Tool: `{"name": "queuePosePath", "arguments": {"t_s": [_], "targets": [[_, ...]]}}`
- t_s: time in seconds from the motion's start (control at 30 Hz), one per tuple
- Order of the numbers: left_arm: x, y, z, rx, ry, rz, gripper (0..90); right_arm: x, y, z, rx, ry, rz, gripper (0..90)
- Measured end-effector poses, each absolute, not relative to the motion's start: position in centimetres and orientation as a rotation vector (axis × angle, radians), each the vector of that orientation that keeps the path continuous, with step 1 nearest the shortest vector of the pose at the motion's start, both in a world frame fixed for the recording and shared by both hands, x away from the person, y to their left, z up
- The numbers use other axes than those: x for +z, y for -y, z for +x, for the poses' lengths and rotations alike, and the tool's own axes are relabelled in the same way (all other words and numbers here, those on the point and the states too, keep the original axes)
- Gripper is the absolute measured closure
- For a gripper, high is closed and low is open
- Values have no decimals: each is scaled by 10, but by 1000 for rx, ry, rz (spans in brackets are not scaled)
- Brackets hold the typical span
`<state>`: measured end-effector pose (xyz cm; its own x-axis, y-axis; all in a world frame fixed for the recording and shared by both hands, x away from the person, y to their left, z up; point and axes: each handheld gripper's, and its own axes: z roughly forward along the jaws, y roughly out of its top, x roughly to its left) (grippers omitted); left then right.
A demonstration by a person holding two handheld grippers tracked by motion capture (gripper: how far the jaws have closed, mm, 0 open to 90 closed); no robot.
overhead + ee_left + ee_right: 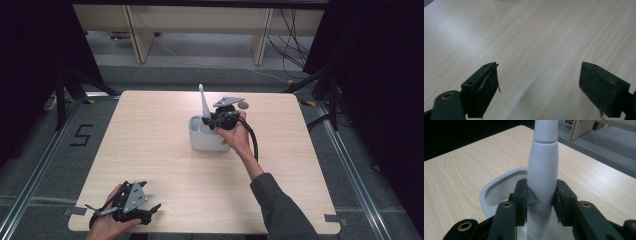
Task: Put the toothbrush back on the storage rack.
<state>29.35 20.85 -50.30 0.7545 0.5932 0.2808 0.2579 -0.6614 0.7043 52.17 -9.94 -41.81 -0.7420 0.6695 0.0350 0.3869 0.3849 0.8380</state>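
Note:
A white toothbrush-like handle (542, 170) stands upright in a white holder cup (205, 137) near the middle of the table. My right gripper (215, 121) is over the cup with both pads pressed on the handle's thick lower part (541, 202). The thin upper end of the handle (202, 97) sticks up above the gripper. Down at the front left corner of the table rests my left gripper (150, 210), its jaws wide apart (539, 87) above bare wood.
A small grey round disc (243, 105) lies on the table behind the cup. The light wooden table (150, 150) has dark floor and rails around it. Wooden furniture legs and cables stand beyond the far edge.

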Motion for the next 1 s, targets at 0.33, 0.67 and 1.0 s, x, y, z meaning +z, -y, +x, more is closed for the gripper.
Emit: {"name": "queuePosePath", "arguments": {"t_s": [0.33,0.67,1.0], "targets": [[-503,-209,294,655,-633,2293,152,-426,101,523,1273,-2361,909,665],[-503,-209,294,667,-620,2292,152,-429,98,520,1262,-2379,943,665],[-503,-208,294,666,-618,2294,152,-428,97,521,1269,-2370,918,661]]}}
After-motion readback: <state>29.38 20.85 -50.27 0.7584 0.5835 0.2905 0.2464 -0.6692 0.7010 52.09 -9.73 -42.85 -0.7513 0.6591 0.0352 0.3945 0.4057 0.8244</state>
